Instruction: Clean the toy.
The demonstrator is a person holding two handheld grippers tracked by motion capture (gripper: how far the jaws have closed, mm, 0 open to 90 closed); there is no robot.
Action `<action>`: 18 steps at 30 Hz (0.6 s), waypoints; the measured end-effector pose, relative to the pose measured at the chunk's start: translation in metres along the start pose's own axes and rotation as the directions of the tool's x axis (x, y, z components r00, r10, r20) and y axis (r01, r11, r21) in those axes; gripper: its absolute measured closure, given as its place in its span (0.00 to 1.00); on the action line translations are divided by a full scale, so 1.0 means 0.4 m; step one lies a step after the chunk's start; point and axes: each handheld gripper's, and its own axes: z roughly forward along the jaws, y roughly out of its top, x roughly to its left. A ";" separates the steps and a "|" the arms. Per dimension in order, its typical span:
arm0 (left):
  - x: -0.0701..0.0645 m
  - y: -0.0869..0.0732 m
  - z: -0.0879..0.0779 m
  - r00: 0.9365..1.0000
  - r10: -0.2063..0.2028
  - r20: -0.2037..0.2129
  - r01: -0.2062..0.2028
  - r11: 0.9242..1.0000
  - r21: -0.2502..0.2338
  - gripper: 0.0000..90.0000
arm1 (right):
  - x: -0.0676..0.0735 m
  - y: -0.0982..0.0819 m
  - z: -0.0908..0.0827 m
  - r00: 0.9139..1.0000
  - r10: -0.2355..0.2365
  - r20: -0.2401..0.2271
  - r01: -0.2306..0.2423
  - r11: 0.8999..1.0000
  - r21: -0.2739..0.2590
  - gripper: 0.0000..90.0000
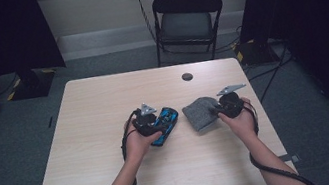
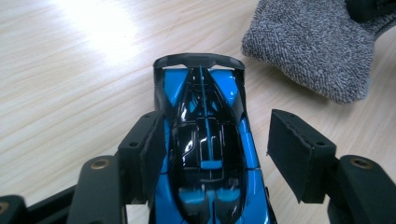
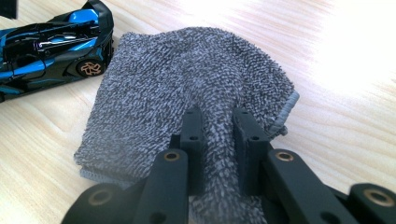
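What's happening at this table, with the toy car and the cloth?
A person sits at a wooden table with a hand-held gripper in each hand. The right gripper is pinching a fold of a grey towel that lies on the table. The left gripper straddles a blue and black toy car: one pad is against its side, the other stands clear, so it is not clamped yet.

The toy race car (image 2: pixel 205 154) looks like hard plastic, its blue and black body glossy enough to throw back white glints of light. The grey towel (image 3: pixel 187 93) is looped terry cloth, rough and matt (one hemmed edge is flatter and smoother). The table (image 1: pixel 105 112) has a pale wood-grain top, smooth with a soft sheen. The left gripper (image 2: pixel 215 154) has matt black pads.
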 end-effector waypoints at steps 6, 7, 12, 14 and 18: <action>0.007 -0.007 0.018 1.000 0.003 -0.018 -0.003 1.000 0.024 0.46 | 0.000 -0.010 0.004 1.000 0.001 -0.006 -0.001 1.000 0.005 0.85; 0.007 -0.009 0.020 1.000 0.002 -0.018 -0.001 1.000 0.026 0.46 | 0.000 -0.011 0.005 1.000 0.001 -0.006 -0.001 1.000 0.005 0.85; 0.007 -0.016 0.021 1.000 0.015 -0.025 -0.015 1.000 0.019 0.49 | -0.002 -0.017 0.007 1.000 0.004 -0.011 -0.004 1.000 0.005 0.85; 0.007 -0.016 0.019 1.000 0.015 -0.028 -0.014 1.000 0.022 0.49 | 0.000 -0.020 0.009 1.000 0.005 -0.012 -0.004 1.000 0.010 0.85; 0.002 -0.015 0.018 0.999 0.011 -0.041 -0.009 1.000 0.028 0.49 | 0.004 -0.027 0.015 1.000 0.011 -0.017 -0.011 1.000 0.013 0.85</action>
